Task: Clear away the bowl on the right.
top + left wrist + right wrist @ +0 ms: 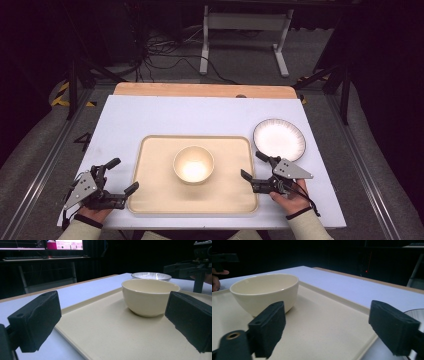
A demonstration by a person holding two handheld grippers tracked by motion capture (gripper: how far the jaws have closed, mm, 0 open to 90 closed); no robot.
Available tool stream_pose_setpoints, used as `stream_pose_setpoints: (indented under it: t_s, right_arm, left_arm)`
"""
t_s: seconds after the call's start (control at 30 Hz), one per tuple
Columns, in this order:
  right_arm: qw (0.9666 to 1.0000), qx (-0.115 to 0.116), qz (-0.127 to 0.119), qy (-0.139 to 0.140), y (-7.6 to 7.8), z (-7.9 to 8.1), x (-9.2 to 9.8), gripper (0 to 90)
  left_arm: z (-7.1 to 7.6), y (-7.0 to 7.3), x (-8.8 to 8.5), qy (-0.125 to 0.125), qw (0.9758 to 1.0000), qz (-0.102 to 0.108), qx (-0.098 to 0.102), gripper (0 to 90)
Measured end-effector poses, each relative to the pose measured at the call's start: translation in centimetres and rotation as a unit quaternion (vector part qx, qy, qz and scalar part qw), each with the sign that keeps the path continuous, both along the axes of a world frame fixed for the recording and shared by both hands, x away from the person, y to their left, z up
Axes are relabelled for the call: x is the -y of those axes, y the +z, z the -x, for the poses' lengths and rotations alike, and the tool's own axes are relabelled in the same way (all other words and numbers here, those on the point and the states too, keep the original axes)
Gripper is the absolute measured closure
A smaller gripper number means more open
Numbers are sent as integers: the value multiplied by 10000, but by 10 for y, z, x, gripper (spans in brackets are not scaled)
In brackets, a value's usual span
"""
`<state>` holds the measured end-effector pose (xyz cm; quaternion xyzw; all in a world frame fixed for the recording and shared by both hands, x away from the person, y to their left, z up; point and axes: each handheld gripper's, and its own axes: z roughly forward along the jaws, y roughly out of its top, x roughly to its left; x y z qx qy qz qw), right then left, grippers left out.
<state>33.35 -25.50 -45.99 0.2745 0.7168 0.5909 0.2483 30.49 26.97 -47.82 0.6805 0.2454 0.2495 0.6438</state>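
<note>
Flanking a cream tray [150,200] on a white desk [150,115], two hand-held grippers sit at rest with nothing between their jaws. The left gripper [117,175] hovers at the tray's near-left corner, its jaws spread wide and astride the tray's left rim; the right gripper [254,165] mirrors it at the tray's right edge, jaws likewise spread wide and empty. Between them, at the middle of the tray, stands an empty cream bowl [193,164], upright and apart from both grippers. A white plate [279,138] with a dark rim lies on the desk just beyond the tray's far-right corner, close to the right gripper. Glazed and rigid, the bowl looks like ceramic: probably moderately heavy, slick under the foam pads, and liable to chip if dropped or knocked against the tray. Its thin upper rim looks the surest place to pinch, one jaw inside and one outside; the curved outer wall would likely slip. The tray seems stiff and light, best gripped at its raised lip. No brand, label or legible writing appears on the bowl, tray, plate or grippers.
</note>
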Motion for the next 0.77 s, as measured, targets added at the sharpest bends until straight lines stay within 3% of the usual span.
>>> stream_pose_setpoints:
  t_s: [0.1,0.23,0.37,0.77]
  right_arm:
    - [9992,359,-128,91,-2,7,3,62]
    - [9969,570,-540,61,-5,11,11,32]
    - [9960,706,-540,58,-5,14,11,29]
    - [9964,656,-526,97,-5,12,10,26]
  left_arm:
    - [0,0,0,-1,10000,4,2,9]
    - [0,0,0,0,10000,-2,0,10]
    - [0,0,0,4,10000,7,6,11]
    - [0,0,0,5,10000,7,9,9]
